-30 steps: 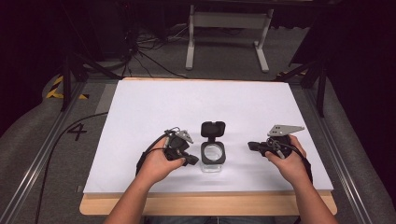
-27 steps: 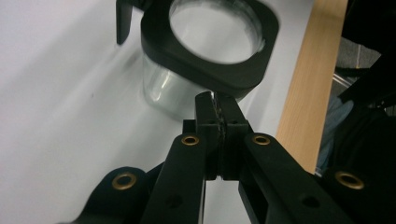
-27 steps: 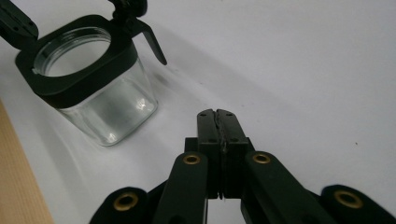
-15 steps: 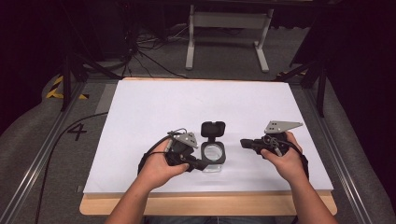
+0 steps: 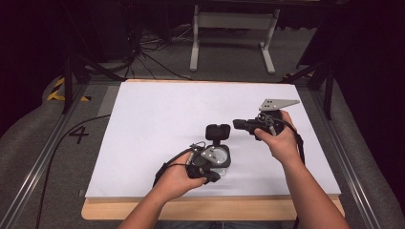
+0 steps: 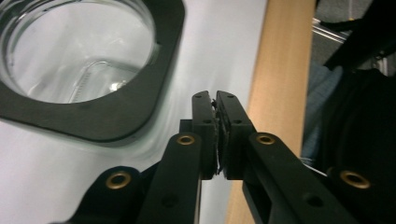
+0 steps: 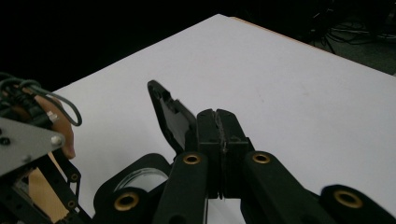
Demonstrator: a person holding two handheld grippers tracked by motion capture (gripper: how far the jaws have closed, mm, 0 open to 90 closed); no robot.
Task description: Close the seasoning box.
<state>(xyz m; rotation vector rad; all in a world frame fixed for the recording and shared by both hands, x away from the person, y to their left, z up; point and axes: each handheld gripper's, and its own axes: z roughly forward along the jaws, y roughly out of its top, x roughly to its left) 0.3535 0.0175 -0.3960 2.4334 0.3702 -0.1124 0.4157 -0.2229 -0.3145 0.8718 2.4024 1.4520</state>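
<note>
Beside the jar (image 5: 217, 155), left tool (image 5: 212, 175) has dropped nearer.

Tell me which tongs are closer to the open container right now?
The left tongs: they sit right beside the clear container, by its black rim at the near table edge. The right tongs hang farther back, off toward its raised lid.

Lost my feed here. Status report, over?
Left claw shut, empty, beside the clear glass container with black square rim. Right claw shut, empty, near its raised black hinged lid. White table sheet otherwise bare.
</note>
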